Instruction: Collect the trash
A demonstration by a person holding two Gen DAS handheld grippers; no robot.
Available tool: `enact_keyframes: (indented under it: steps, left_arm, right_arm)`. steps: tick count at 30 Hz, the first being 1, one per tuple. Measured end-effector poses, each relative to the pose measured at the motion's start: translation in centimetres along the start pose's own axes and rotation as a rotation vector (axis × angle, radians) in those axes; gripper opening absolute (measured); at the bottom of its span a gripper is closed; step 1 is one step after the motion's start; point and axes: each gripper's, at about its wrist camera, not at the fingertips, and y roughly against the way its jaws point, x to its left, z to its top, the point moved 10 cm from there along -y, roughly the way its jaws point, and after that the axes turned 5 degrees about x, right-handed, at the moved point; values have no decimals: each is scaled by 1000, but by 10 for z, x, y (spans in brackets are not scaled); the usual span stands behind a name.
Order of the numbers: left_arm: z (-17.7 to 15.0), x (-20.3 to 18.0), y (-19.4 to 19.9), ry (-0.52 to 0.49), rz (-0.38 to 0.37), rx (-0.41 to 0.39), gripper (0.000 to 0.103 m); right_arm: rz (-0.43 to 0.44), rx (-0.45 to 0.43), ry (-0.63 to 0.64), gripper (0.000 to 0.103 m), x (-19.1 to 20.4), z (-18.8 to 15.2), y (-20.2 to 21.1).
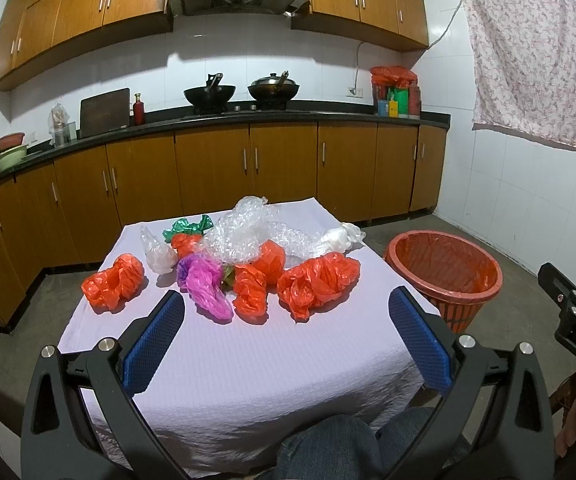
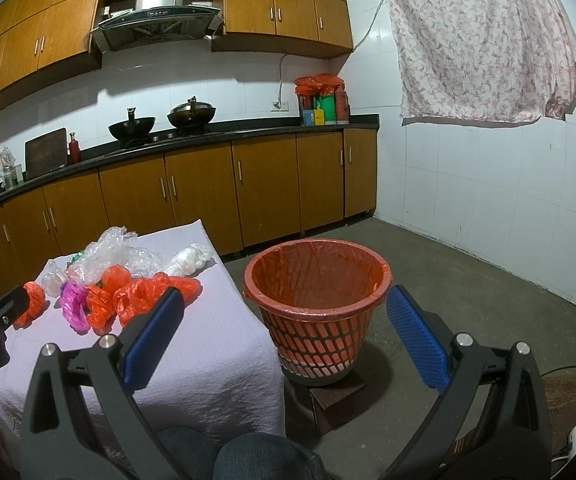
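- Left wrist view: my left gripper hangs released above the near bare part of the cloth-covered counter, grasping nothing, fingers spread wide.
- The trash is bunched at the far half: orange bags, a pink bag, bubble wrap, a clear bag. I judge the nearest orange bags the easiest first pick.
- Right wrist view: my right gripper is also released and empty, aimed at the bin.
- The orange-lined bin stands on a small block beside the counter, probably raised so drops are short. It looks empty; collecting has not started.
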Motion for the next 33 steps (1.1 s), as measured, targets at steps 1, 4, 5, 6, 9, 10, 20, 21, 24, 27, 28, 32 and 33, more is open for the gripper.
enact_keyframes:
  steps: [1, 4, 5, 6, 9, 10, 20, 21, 24, 27, 28, 32, 33]
  left_arm:
    - [0, 0, 0, 0, 0, 0, 101]
    - [0, 0, 0, 1, 0, 1, 101]
    - [0, 0, 0, 1, 1, 1, 101]
    - [0, 0, 0, 1, 0, 1, 101]
    - [0, 0, 0, 1, 0, 2, 101]
    - [0, 0, 0, 1, 0, 2, 101]
    - [0, 0, 0, 2, -1, 4, 101]
    - [-1, 0, 0, 2, -1, 4, 101]
    - [-1, 0, 0, 3, -1, 5, 101]
    - [-1, 0, 0, 3, -1, 6, 101]
    - [-1, 0, 0, 3, -1, 6, 101]
    - [-1, 0, 0, 4, -1, 7, 101]
    - [-1, 0, 0, 4, -2, 7, 101]
  right_arm:
    - [0, 1, 0, 99, 0, 0, 0]
    - [1, 3, -1, 99, 0, -1, 0]
    - [1, 3, -1, 99, 0, -1, 0]
    - [1, 3, -1, 99, 0, -1, 1]
    - [1, 3, 0, 99, 0, -1, 1]
    - [1, 4, -1, 99, 0, -1, 0]
    - [2, 6, -2, 99, 0, -2, 0]
    - [2, 6, -2, 99, 0, -2, 0]
    - [1, 7, -2, 99, 0, -2, -1]
    - [1, 7, -2, 99, 0, -2, -1]
    - [1, 7, -2, 99, 0, -3, -1]
    - [2, 8, -2, 99, 0, -2, -1]
    - [2, 8, -2, 99, 0, -2, -1]
